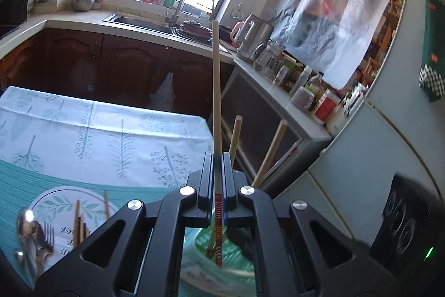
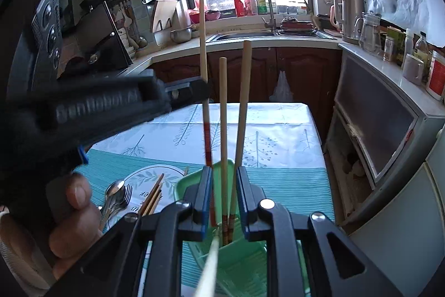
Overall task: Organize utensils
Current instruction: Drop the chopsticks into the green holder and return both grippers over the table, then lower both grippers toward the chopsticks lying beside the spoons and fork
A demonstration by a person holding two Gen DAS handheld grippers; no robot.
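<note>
Chopstick (image 1: pixel 216 102) clamped in left hand-held gripper (image 1: pixel 218 183).

Black jaws (image 1: pixel 218 177), blue pads, silver screws, bare-skinned hand (image 2: pixel 72 219).

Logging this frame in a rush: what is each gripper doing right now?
Left gripper: shut on a chopstick, held upright over the green holder.
Right gripper: open, holding nothing; two chopsticks stand between its fingers.

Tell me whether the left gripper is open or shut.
Shut: the left gripper has its jaws closed on an upright chopstick, whose lower end reaches into the green holder.
</note>
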